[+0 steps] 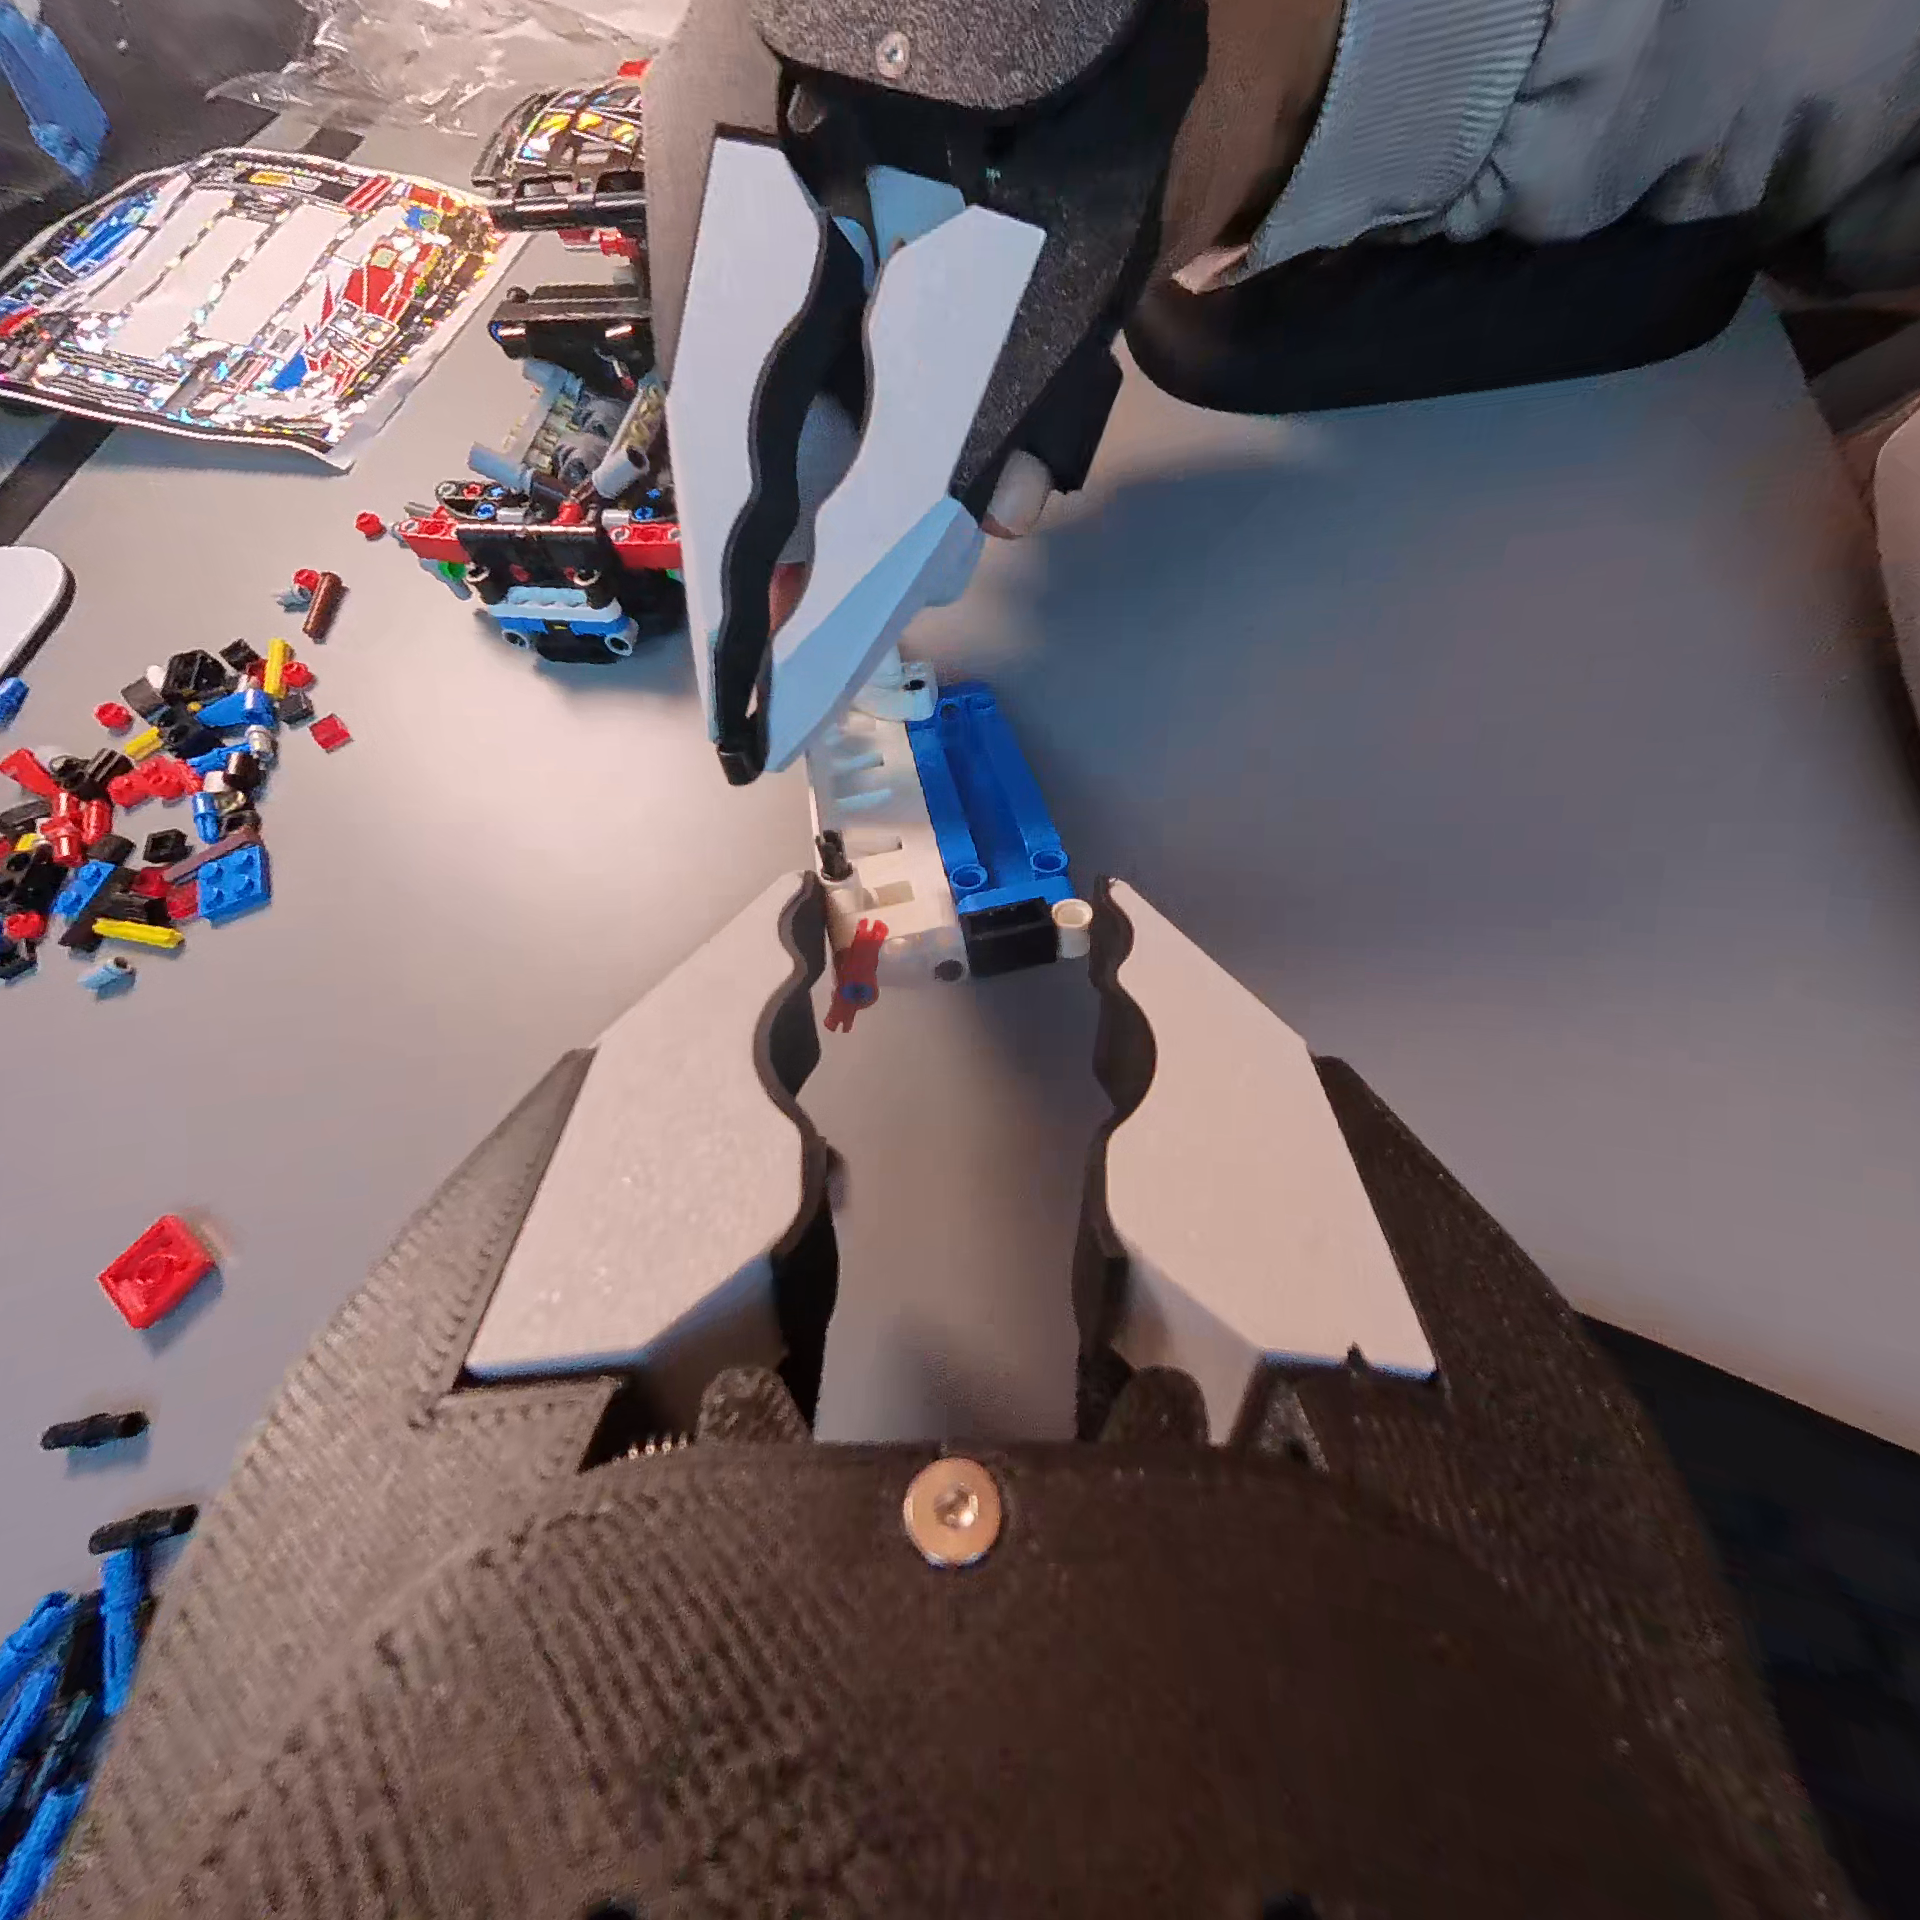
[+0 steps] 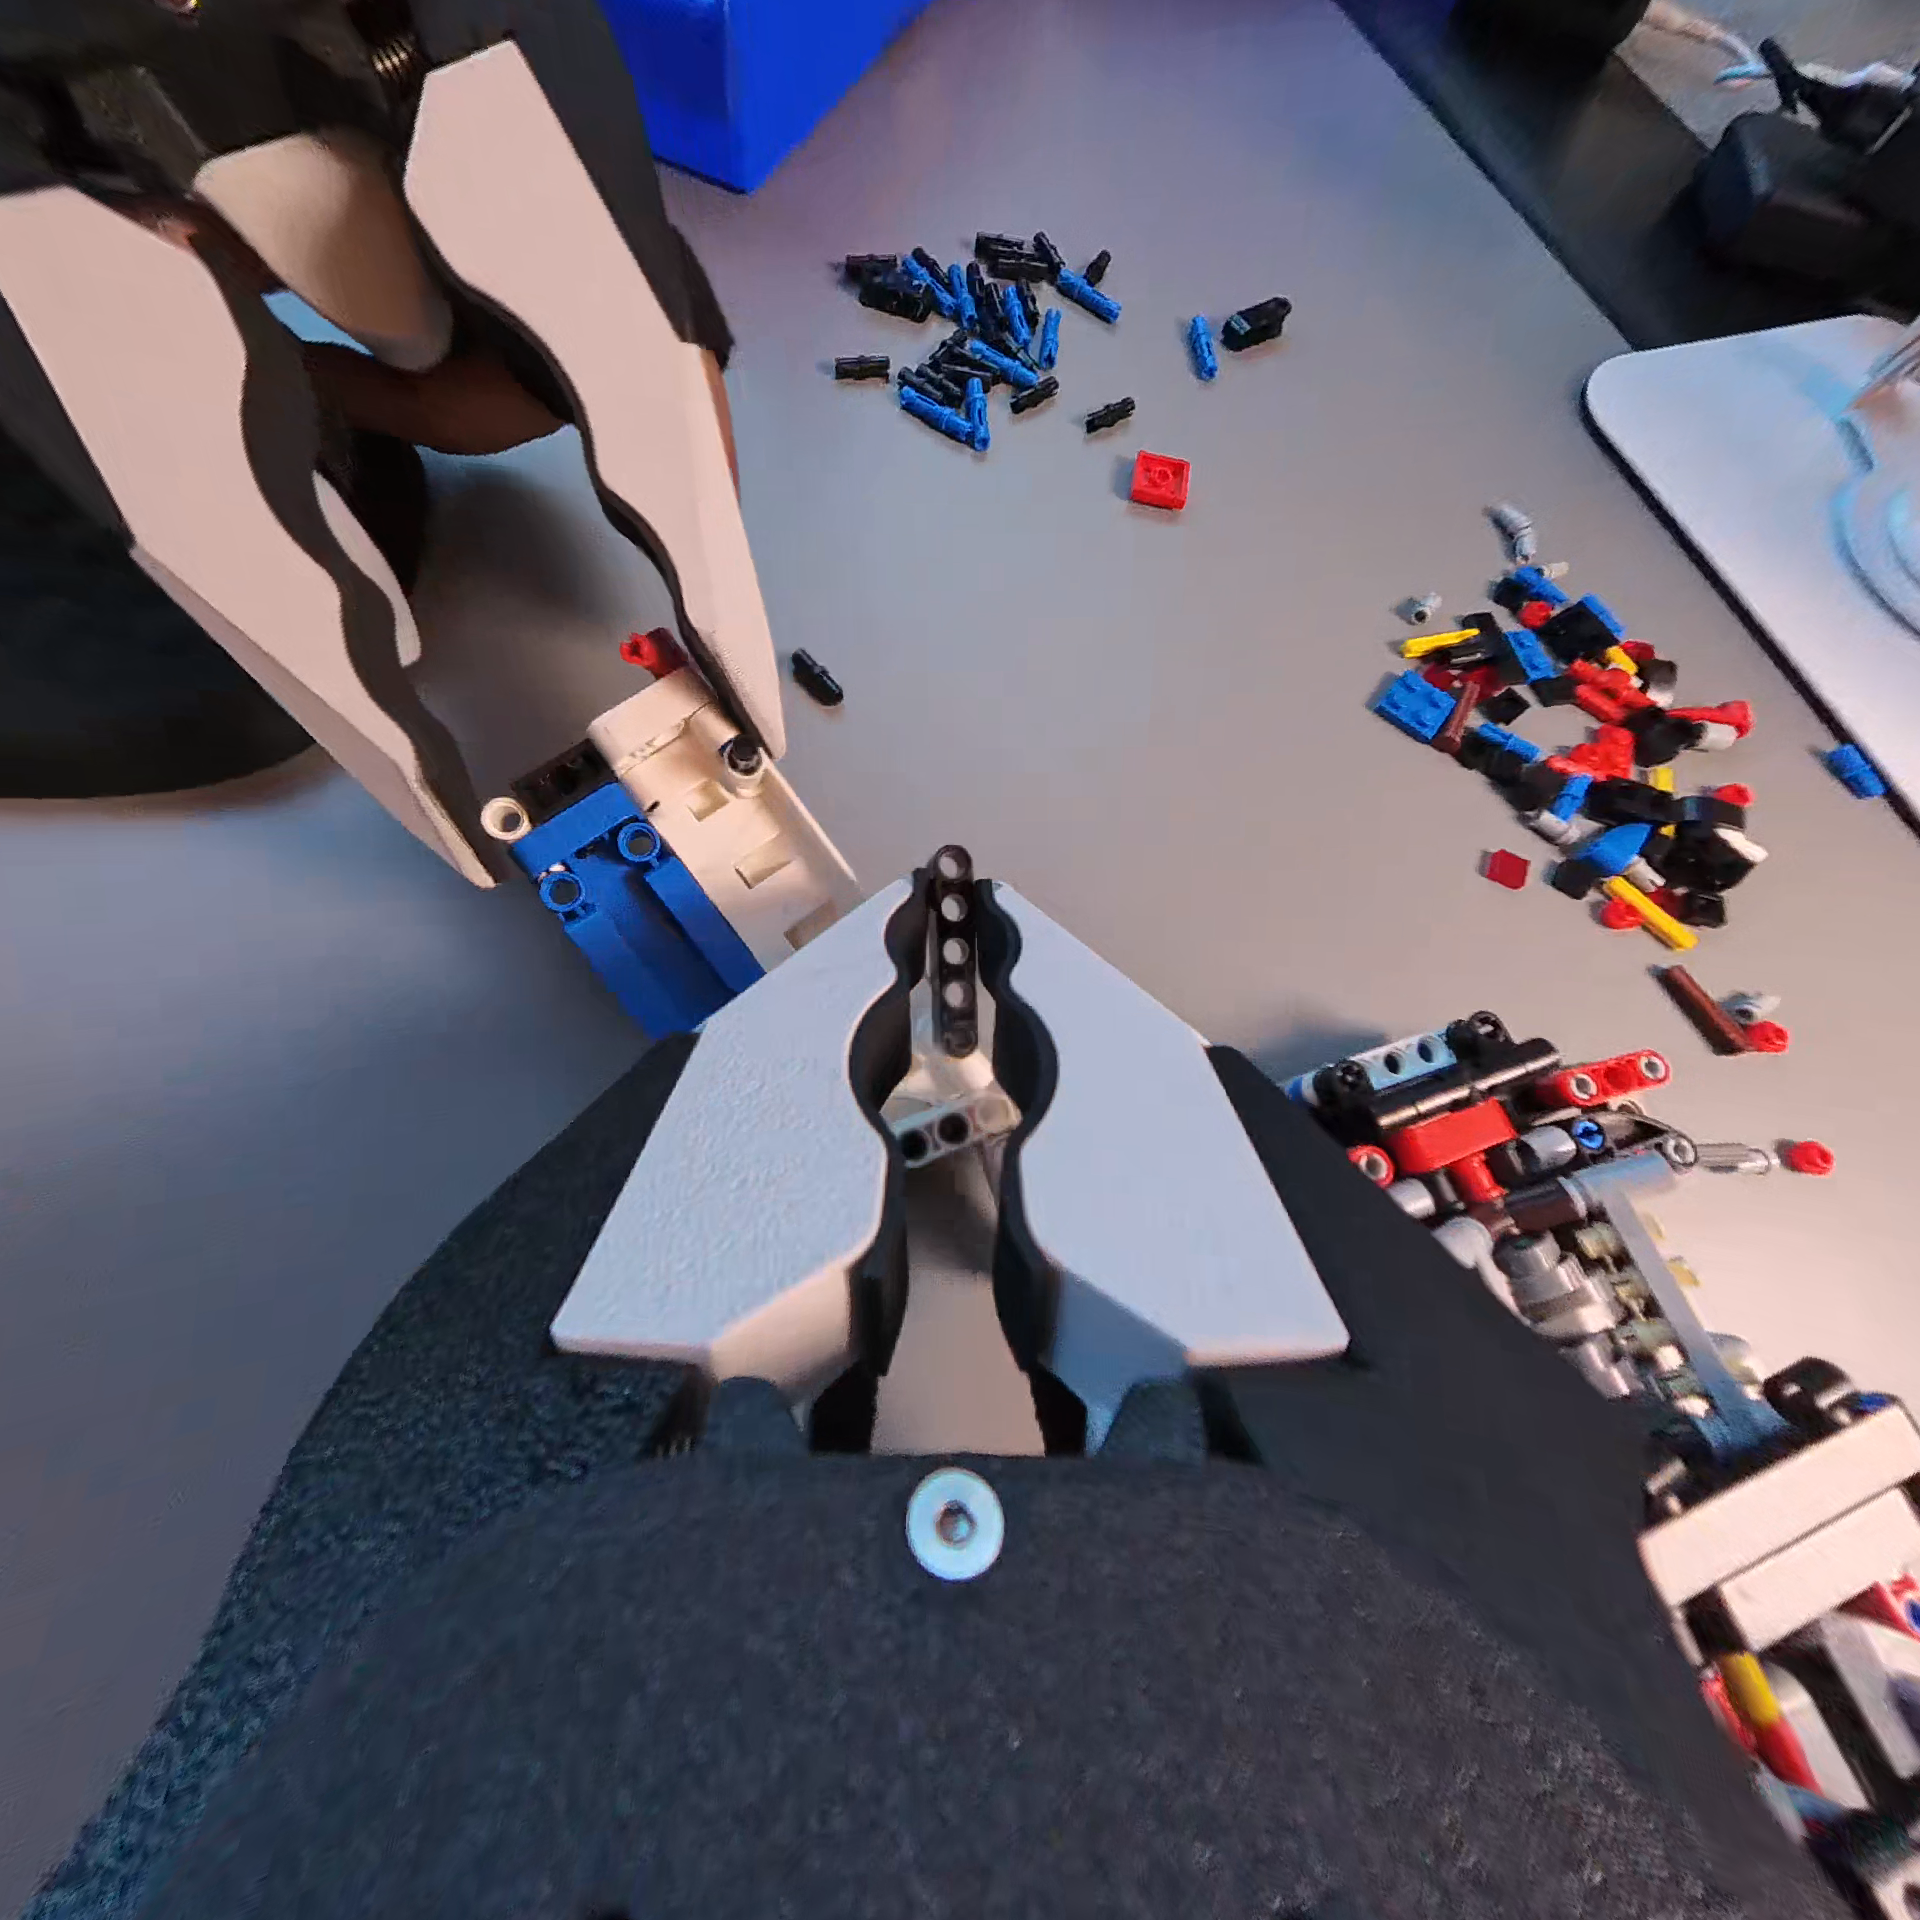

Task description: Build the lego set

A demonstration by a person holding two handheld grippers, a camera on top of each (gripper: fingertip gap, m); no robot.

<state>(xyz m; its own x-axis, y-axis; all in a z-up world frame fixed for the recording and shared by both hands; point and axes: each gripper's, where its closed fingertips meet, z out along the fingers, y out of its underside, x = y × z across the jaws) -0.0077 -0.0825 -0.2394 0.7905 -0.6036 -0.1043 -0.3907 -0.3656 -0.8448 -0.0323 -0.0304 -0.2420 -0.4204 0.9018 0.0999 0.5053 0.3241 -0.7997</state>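
A white and blue sub-assembly [image 1: 951, 821] lies on the grey table [image 1: 1403, 779]. My left gripper [image 1: 956, 904] straddles its near end, fingers against both sides; it also shows in the right wrist view [image 2: 608, 784] gripping that end of the sub-assembly [image 2: 665, 883]. My right gripper [image 2: 951, 894] is shut on a thin black beam with holes [image 2: 951, 940], held just above the sub-assembly's other end. In the left wrist view the right gripper [image 1: 743, 753] comes down from above onto the white side. A small red piece [image 1: 857, 971] sticks out at the left fingertip.
A part-built car chassis [image 2: 1538, 1174] lies to my right, also in the left wrist view [image 1: 551, 561]. Loose mixed pieces [image 2: 1600, 748], black and blue pins [image 2: 977, 332], a red plate [image 2: 1161, 480], a sticker sheet [image 1: 239, 301], a blue box [image 2: 748, 83], a white pad [image 2: 1766, 499].
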